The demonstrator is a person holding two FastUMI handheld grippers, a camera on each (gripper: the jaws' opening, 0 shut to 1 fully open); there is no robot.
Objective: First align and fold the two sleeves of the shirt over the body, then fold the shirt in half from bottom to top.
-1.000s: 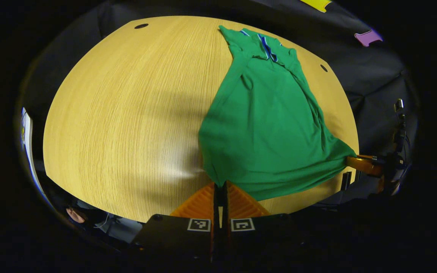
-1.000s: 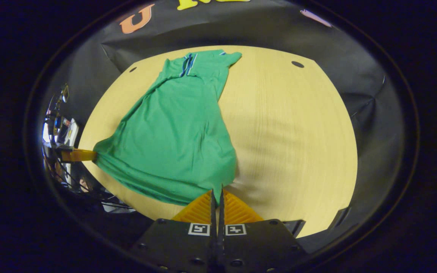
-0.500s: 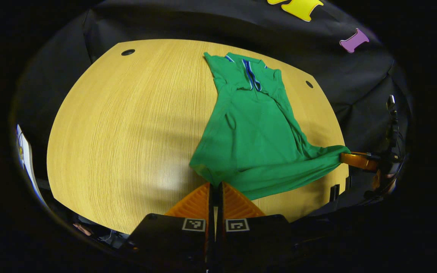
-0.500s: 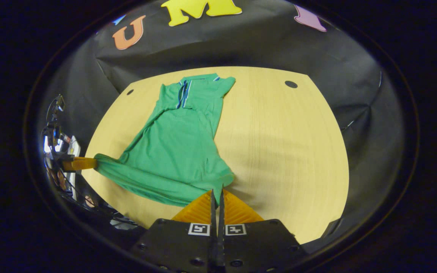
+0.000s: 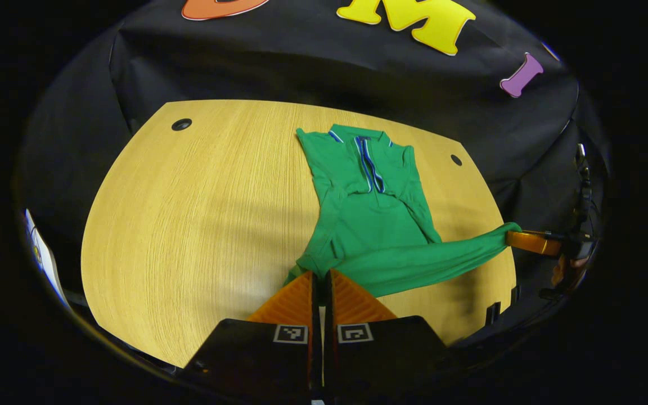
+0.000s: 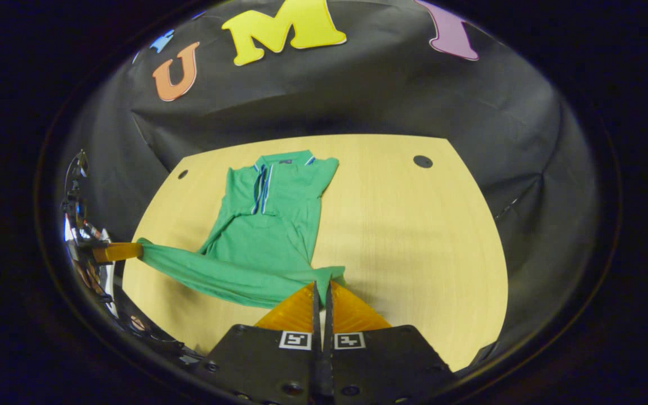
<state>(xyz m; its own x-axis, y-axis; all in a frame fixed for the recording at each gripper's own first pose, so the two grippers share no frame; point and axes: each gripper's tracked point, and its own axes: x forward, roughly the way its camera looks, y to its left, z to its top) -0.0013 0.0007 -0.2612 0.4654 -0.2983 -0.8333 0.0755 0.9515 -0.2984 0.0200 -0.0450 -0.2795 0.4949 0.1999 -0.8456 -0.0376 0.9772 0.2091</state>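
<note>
The shirt is a plain, solid green, broken at the collar and along the button placket by thin blue and white stripes. It lies on a table of pale yellow wood with a fine straight grain and small dark round holes near its far corners.

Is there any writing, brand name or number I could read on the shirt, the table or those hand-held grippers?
Shirt: a small dark tag at the collar, too small to read.
Left gripper: two square black-and-white markers, patterns only, no letters or numbers.
Right gripper: the same kind of squares, nothing to read.
Table: no writing visible.
</note>
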